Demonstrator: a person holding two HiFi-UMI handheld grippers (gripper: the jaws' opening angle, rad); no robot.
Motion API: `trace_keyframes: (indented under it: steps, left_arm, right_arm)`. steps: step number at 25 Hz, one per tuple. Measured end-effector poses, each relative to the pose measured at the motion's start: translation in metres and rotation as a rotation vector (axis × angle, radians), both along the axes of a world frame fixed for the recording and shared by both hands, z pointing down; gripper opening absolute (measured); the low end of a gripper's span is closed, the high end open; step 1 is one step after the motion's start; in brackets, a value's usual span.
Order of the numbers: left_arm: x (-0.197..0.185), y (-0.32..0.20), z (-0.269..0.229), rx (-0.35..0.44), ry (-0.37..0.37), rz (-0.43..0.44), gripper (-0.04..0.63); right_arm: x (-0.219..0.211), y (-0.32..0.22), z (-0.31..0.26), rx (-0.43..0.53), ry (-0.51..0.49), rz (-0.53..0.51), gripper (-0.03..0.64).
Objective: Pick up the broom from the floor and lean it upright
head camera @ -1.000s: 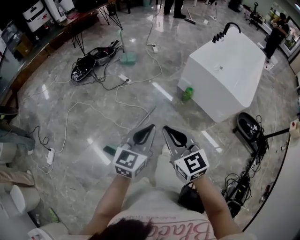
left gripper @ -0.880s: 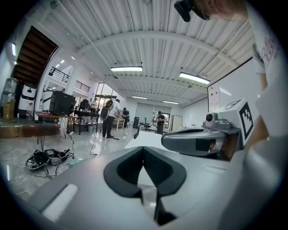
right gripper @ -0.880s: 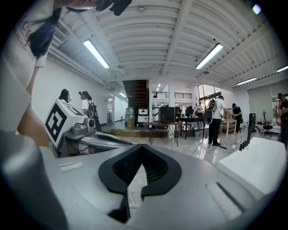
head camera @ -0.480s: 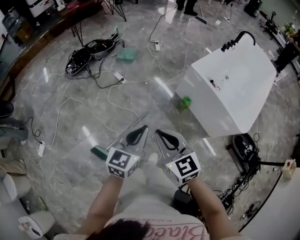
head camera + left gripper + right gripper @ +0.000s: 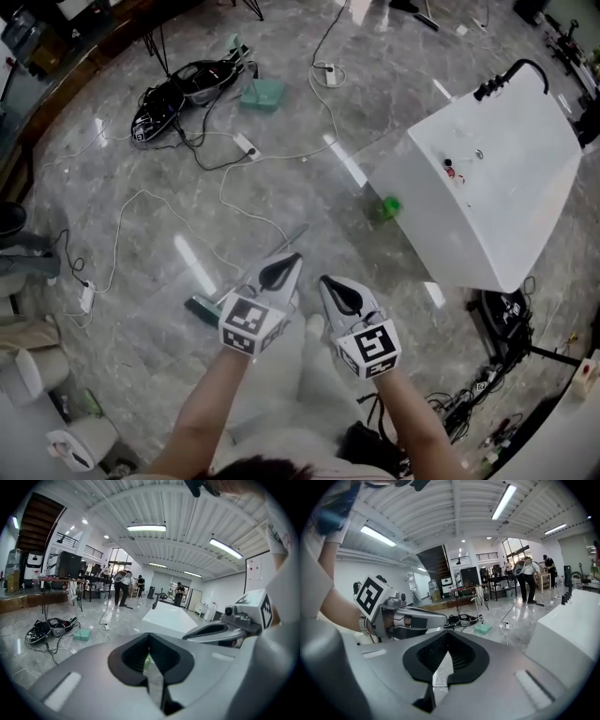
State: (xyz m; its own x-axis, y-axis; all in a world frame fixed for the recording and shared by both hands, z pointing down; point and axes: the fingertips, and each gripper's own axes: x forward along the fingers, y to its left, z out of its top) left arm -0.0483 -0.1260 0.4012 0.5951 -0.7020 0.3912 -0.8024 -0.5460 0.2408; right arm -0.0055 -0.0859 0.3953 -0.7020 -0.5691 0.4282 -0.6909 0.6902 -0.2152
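Observation:
The broom lies flat on the grey marble floor, its green head (image 5: 200, 307) at the lower left and its thin grey handle (image 5: 294, 233) running up to the right. My left gripper (image 5: 292, 259) hovers over the middle of the handle and hides that stretch, jaws shut and empty. Just to its right my right gripper (image 5: 324, 281) is also shut with nothing between the pads. In the left gripper view (image 5: 149, 641) and the right gripper view (image 5: 446, 639) the jaw tips meet and only floor shows through the gap.
A white bathtub (image 5: 487, 178) stands at the right with a small green object (image 5: 388, 207) at its base. White cables (image 5: 141, 202), a power strip (image 5: 246, 146), a teal box (image 5: 262, 93) and black gear (image 5: 173, 103) lie at the back left. People stand far off.
Both grippers have dropped toward the floor side by side, jaws still shut. The left one now sits over the broom handle, closer to the green head.

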Motion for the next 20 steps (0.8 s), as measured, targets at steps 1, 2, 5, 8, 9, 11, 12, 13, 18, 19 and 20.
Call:
trace_keyframes:
  steps: [1, 2, 5, 8, 9, 11, 12, 13, 18, 19, 20]
  left_arm:
    - [-0.001, -0.005, 0.012, -0.016, -0.007, 0.004, 0.0]
    - [-0.003, -0.011, 0.025, -0.03, -0.012, 0.011, 0.0]
    - [-0.006, -0.036, 0.061, -0.048, -0.018, 0.057, 0.0]
    - [-0.007, -0.058, 0.102, -0.075, -0.004, 0.115, 0.0]
    - [-0.007, -0.063, 0.118, -0.092, -0.004, 0.136, 0.0]
    - [-0.008, -0.069, 0.148, -0.132, -0.024, 0.176, 0.0]
    - [-0.008, -0.071, 0.163, -0.156, -0.038, 0.192, 0.0]
    - [-0.008, -0.072, 0.177, -0.18, -0.052, 0.203, 0.0]
    - [-0.01, -0.075, 0.236, -0.264, -0.107, 0.187, 0.0]
    - [-0.01, -0.074, 0.247, -0.275, -0.12, 0.185, 0.0]
    - [-0.01, -0.072, 0.259, -0.285, -0.136, 0.184, 0.0]
  right_arm:
    - [0.0, -0.006, 0.013, -0.027, -0.006, 0.019, 0.002]
    - [0.001, -0.014, 0.026, -0.051, -0.012, 0.041, 0.002]
    - [-0.002, -0.044, 0.065, -0.092, -0.014, 0.102, 0.002]
    - [-0.008, -0.068, 0.104, -0.114, -0.001, 0.136, 0.002]
    - [-0.01, -0.073, 0.117, -0.128, 0.0, 0.144, 0.002]
    - [-0.013, -0.08, 0.142, -0.168, 0.001, 0.163, 0.002]
    - [-0.014, -0.081, 0.154, -0.189, 0.006, 0.17, 0.002]
    - [-0.015, -0.082, 0.166, -0.207, 0.016, 0.174, 0.002]
    - [-0.015, -0.087, 0.217, -0.273, 0.058, 0.175, 0.002]
    - [-0.015, -0.088, 0.227, -0.282, 0.061, 0.177, 0.002]
    - [-0.016, -0.088, 0.237, -0.29, 0.064, 0.179, 0.002]
